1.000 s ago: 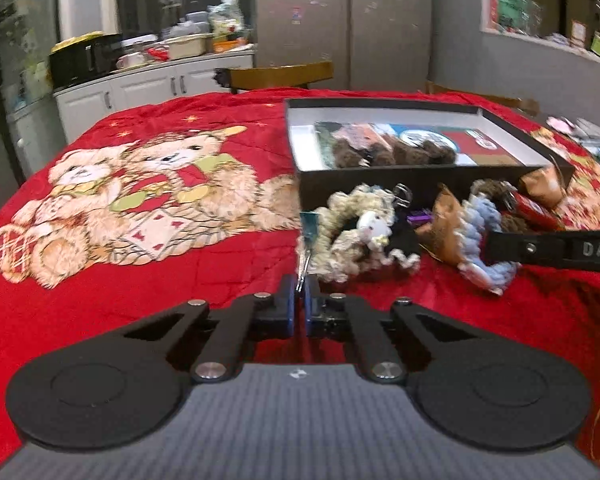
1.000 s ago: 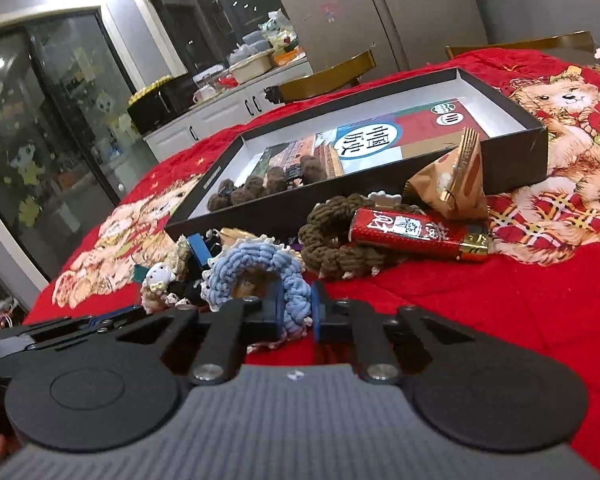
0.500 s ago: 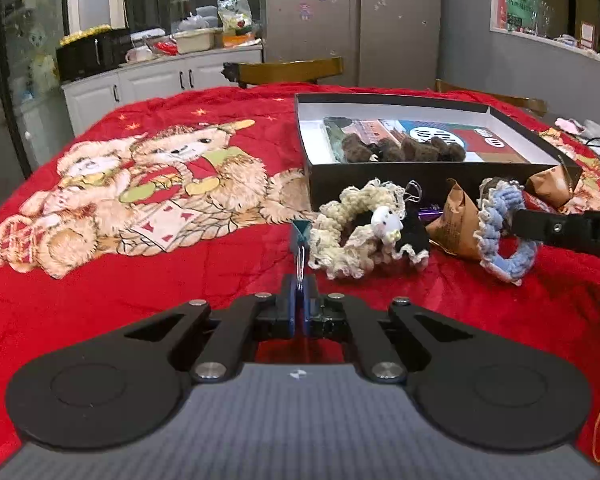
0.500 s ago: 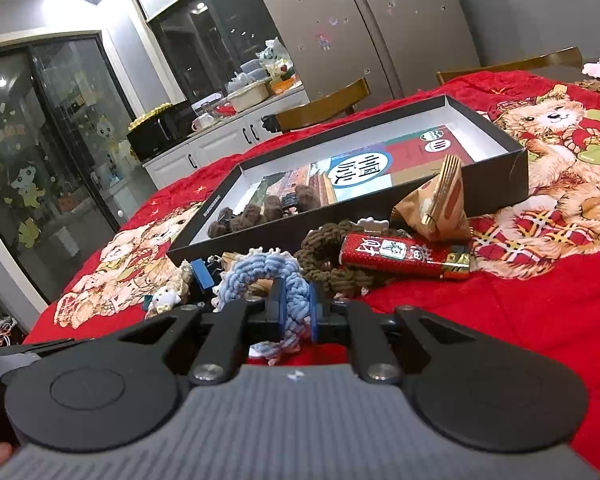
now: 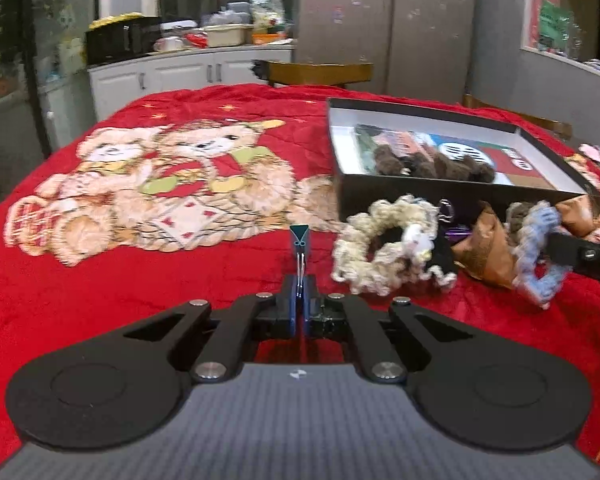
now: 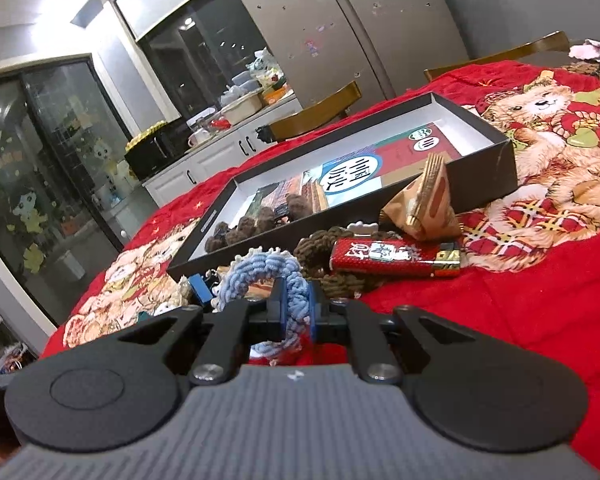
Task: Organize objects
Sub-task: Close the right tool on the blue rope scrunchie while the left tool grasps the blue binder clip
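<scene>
Left gripper (image 5: 299, 308): matte black linkage arms fan out from two short fingers with blue pads, pinned by silver round screws. Below, two broad black discs flank a grey ribbed body carrying a tiny white mark at centre bottom of the frame. Right gripper (image 6: 296, 312) is built alike: black arms, silver screws, blue pads, twin discs, grey ribbed body with the same small white mark. In the left view its black finger shows a silver screw at the right edge

Blue crocheted scrunchie (image 6: 278, 280) upright beside black box (image 6: 496, 160).
</scene>
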Available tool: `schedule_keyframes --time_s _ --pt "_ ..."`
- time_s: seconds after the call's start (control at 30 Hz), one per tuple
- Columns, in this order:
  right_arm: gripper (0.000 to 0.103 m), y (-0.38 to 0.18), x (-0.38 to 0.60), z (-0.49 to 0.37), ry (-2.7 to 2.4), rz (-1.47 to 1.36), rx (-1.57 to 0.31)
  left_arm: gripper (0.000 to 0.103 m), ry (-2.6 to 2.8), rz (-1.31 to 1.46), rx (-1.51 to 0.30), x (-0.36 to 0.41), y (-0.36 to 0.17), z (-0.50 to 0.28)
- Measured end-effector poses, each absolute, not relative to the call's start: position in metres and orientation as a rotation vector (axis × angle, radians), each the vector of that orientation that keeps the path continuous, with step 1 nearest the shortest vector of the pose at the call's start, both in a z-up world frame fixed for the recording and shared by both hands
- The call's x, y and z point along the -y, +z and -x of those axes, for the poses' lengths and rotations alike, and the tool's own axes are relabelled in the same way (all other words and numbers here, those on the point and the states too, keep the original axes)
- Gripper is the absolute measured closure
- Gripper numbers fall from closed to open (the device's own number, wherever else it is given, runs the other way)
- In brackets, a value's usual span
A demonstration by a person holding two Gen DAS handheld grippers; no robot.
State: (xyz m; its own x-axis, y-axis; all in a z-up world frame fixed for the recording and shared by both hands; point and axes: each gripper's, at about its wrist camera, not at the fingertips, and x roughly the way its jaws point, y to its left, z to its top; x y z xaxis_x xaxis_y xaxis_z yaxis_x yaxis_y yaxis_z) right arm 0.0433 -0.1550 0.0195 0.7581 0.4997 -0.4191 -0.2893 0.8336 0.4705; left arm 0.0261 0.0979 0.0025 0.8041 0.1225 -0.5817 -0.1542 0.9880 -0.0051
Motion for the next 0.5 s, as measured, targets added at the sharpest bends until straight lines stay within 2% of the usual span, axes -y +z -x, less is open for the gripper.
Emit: schedule_keyframes --time_s 0.3,0.5 --pt "0.092 0.029 0.162 -0.040 0.418 -0.411 -0.607 0.099 0.226 0.063 -0.605 -0.100 0.010 -0.016" --pt "0.092 0.048 0.163 -0.030 0.430 -0.398 -0.548 0.099 0.213 0.061 -0.569 -0.095 0.019 -0.007"
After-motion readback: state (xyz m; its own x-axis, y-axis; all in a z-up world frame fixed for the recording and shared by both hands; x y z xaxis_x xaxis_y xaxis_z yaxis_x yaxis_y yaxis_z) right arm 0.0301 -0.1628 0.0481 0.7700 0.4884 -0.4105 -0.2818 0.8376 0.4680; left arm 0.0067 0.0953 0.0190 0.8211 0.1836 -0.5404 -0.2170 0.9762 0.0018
